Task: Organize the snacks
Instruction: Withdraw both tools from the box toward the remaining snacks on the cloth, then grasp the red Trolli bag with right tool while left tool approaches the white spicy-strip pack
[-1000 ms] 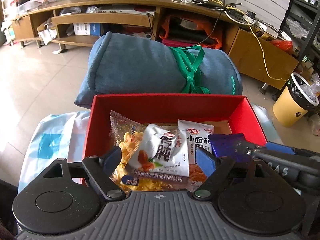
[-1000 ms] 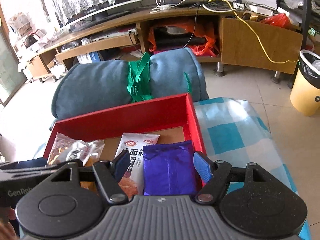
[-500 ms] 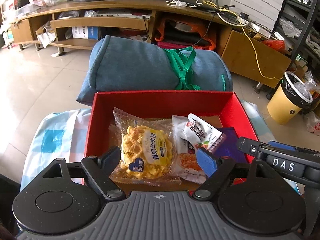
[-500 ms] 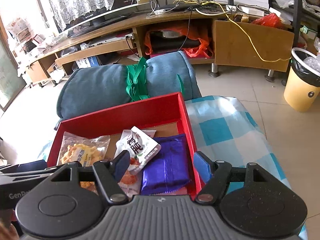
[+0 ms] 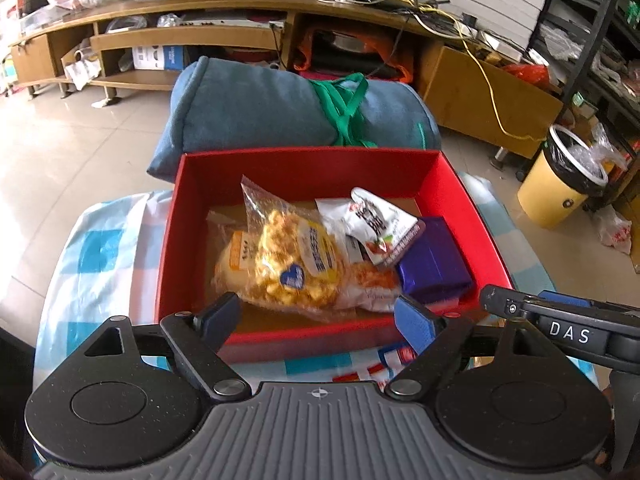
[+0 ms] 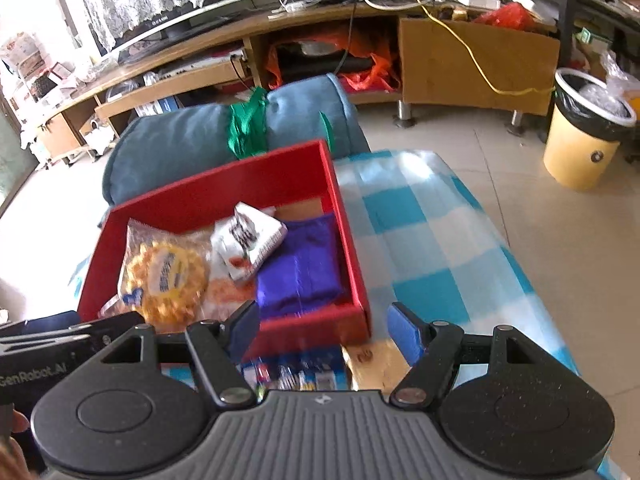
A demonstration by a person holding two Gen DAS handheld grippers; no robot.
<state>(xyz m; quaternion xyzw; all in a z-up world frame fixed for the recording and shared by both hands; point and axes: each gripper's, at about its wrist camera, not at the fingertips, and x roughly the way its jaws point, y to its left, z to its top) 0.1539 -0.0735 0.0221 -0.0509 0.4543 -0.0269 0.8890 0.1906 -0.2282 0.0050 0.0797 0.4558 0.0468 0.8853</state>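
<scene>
A red box (image 5: 320, 168) on the checked cloth holds several snack packets. A clear packet with a yellow waffle (image 5: 296, 264) lies in the middle, and a white packet (image 5: 380, 224) leans on a purple packet (image 5: 432, 268) at the right. An orange-red packet (image 5: 368, 284) lies under them. My left gripper (image 5: 316, 320) hangs open over the box's near wall, holding nothing. My right gripper (image 6: 324, 324) is open and empty above the box's near right corner (image 6: 360, 320). The right wrist view also shows the waffle (image 6: 168, 276), the white packet (image 6: 248, 240) and the purple packet (image 6: 300, 268).
More packets (image 6: 292, 372) lie on the blue-and-white checked cloth (image 6: 420, 248) in front of the box. A rolled blue cushion (image 5: 256, 108) tied with green strap sits behind the box. A yellow bin (image 5: 560, 184) stands on the floor at the right, a wooden TV unit (image 5: 200, 32) beyond.
Both grippers have drawn back from inside the box to its near edge. The white packet has gone from lying on the waffle packet to leaning on the purple one.
</scene>
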